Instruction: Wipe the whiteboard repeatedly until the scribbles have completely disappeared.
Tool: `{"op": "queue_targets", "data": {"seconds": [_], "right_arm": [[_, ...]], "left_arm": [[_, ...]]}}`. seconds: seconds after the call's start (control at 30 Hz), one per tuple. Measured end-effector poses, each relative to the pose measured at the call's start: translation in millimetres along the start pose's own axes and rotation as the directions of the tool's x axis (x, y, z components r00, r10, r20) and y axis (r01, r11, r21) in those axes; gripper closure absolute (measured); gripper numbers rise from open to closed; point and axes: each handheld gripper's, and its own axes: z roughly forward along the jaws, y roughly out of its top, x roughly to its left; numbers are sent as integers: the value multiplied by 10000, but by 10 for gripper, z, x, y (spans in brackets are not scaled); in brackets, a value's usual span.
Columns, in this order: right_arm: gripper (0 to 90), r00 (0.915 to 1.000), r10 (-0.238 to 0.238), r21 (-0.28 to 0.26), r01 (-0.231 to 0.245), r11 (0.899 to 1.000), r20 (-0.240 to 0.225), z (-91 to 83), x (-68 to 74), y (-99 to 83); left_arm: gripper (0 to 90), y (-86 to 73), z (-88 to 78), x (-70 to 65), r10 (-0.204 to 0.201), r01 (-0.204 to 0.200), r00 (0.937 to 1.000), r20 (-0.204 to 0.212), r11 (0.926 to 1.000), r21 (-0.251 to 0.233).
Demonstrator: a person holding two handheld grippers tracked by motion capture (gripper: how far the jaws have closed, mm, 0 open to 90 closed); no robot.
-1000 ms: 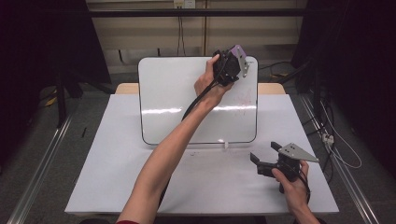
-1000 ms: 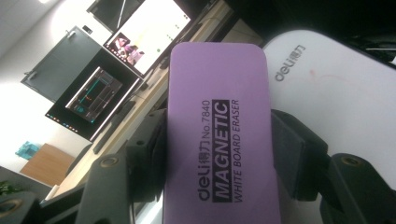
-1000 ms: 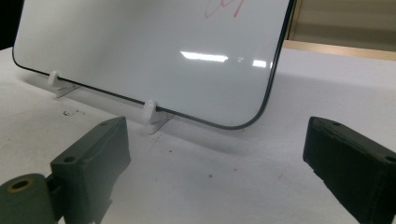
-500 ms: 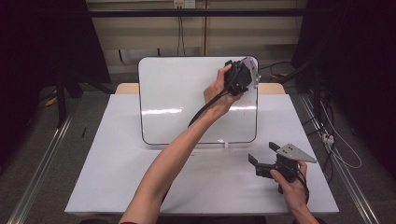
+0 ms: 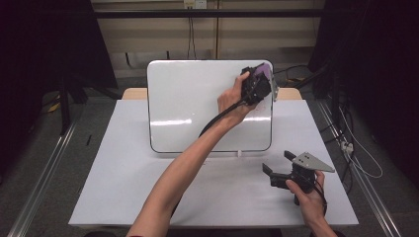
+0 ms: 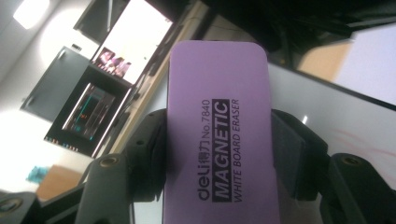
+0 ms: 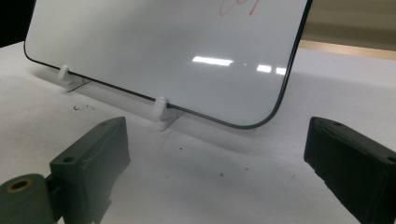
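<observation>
Gripping the purple eraser [image 6: 217, 135] in the closed left claw [image 5: 261, 84] at the whiteboard's [image 5: 197, 108] upper right corner, wiping red marks there, needing flat, steady pressure next, right claw [image 5: 277, 167] idling agape below.

The left forearm stretches far forward and up, its hand wrapped around the left gripper [image 5: 261, 84], whose jaws are clamped tight, a cable trailing back beneath the wrist. The right gripper [image 5: 280, 169] sits low and near the body in the right hand [image 5: 306, 193], its jaws spread wide and pointing forward.
</observation>
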Motion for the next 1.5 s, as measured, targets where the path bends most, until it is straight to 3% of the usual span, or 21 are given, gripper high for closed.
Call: {"op": "queue_targets", "data": {"seconds": [0.1,0.17,0.33,0.47,0.5,0.53,0.63,0.73,0.8,0.93,1.07,1.23,1.33,1.43,1.5], "right_arm": [[64,10000,-18,19,18,10000,-11,-2,6,-1],[64,10000,-17,-8,17,10000,-14,-6,8,3],[64,10000,11,8,-11,10000,-11,7,-3,0],[64,10000,62,16,-62,10000,33,5,-31,-8],[64,10000,89,9,-89,10000,36,5,-35,-10],[64,9999,93,28,-93,10000,38,5,-39,-10],[64,9999,155,31,-155,9999,64,13,-41,-7],[65,10000,90,30,-90,10000,4,15,-22,-4],[65,10000,63,20,-63,10000,-22,20,-16,-3],[64,10000,23,27,-23,10000,-43,12,-13,-6],[64,10000,75,-9,-75,10000,-5,3,-13,-1],[64,9999,117,71,-117,9999,44,29,-22,-5],[64,10000,-45,92,44,9999,24,27,-1,3],[65,10000,-94,137,94,9999,-5,37,13,1],[65,10000,-93,133,93,9999,-8,39,14,3]], "left_arm": [[414,0,-21,-40,-123,126,9995,282,9999,-106],[414,-13,-4,27,-429,438,9976,551,9989,-156],[414,-25,31,320,-887,888,9960,65,9960,-130],[414,-157,45,623,-1880,1879,9813,-408,9822,-70],[414,-172,48,655,-2140,2140,9759,-424,9768,-42],[414,-168,49,654,-2161,2163,9753,-459,9763,-11],[414,-109,53,574,-1711,1718,9824,-754,9851,29],[414,-62,62,494,-1647,1645,9850,-511,9863,-85],[414,-27,48,355,-922,922,9951,-363,9957,-17],[414,-87,-19,33,-295,296,9996,34,9990,-348],[414,-197,-133,-226,-123,137,9996,243,9982,-580],[414,-249,-243,-466,54,-23,9978,658,9989,-475],[414,-287,-293,-622,383,-336,9957,839,9978,-573],[414,-291,-321,-659,467,-405,9923,1151,9976,-556],[413,-291,-292,-575,138,-56,9865,1631,9987,-502]]}}
